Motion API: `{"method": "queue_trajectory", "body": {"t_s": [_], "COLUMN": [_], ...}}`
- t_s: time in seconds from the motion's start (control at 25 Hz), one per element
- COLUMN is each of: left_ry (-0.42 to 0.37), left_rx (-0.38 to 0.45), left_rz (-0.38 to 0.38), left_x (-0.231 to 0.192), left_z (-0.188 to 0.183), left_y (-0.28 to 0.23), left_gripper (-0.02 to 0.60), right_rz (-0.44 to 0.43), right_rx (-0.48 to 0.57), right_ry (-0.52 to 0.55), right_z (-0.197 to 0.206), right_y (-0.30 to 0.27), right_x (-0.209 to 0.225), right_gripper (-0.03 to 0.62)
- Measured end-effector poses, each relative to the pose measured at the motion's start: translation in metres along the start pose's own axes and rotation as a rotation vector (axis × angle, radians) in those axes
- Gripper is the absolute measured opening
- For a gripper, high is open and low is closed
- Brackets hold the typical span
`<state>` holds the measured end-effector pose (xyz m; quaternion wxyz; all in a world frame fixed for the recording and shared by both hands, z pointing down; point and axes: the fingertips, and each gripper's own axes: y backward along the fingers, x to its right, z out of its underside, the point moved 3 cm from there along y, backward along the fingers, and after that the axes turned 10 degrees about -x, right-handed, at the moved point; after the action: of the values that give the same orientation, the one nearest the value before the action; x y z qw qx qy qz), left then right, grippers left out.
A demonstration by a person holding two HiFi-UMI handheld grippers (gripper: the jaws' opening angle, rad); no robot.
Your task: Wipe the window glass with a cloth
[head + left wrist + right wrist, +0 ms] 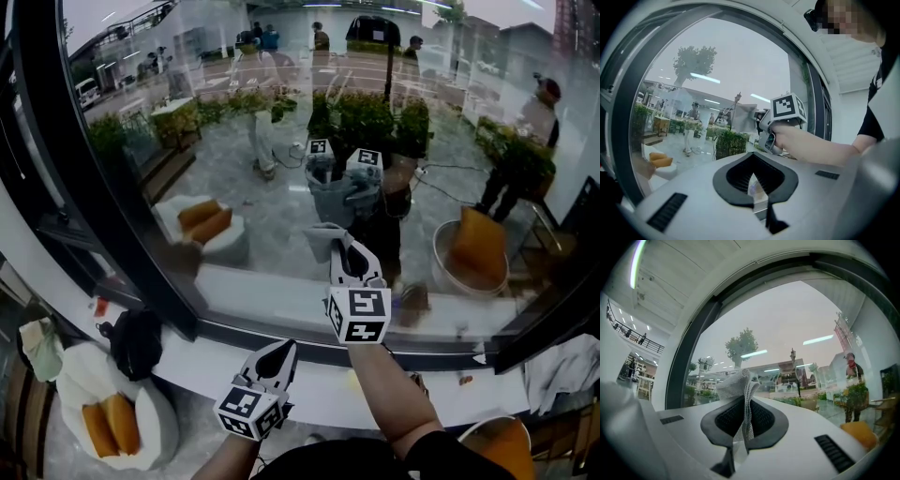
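The window glass fills the head view, with a black frame on its left. My right gripper is raised to the pane at centre, shut on a grey mesh cloth that is against or just off the glass. In the right gripper view the cloth sticks up from between the shut jaws. My left gripper hangs lower, over the white sill, shut and holding nothing. The left gripper view shows its own jaws closed and the right gripper in a hand ahead.
A black bag lies on the sill at the left. Below it stands a round white seat with orange cushions. A pale cloth lies at the right by the frame's corner. The glass reflects both grippers and shows people and plants outside.
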<state>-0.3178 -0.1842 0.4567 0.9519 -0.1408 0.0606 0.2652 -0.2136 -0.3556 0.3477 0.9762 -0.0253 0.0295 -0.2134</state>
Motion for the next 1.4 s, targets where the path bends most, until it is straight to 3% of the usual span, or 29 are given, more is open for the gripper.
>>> {"method": "queue_trajectory", "body": {"t_s": [0.6, 0.96, 1.4], "left_ry": [-0.046, -0.06, -0.081], "left_rx": [0.06, 0.067, 0.047], "left_rz": [0.053, 0.125, 0.121], "left_x": [0.014, 0.028, 0.024], "left_z": [-0.045, -0.041, -0.038], "left_y": [-0.022, -0.035, -0.027], "left_gripper": [0.008, 0.008, 0.008], "right_rz": [0.074, 0.111, 0.141], "right_rx": [0.074, 0.097, 0.085], "right_ry": [-0.002, 0.012, -0.001], "right_z": [-0.052, -0.077, -0.074], "right_y": [0.01, 0.01, 0.002], "right_x": [0.039, 0.048, 0.053], "right_gripper": [0.035, 0.035, 0.035]}}
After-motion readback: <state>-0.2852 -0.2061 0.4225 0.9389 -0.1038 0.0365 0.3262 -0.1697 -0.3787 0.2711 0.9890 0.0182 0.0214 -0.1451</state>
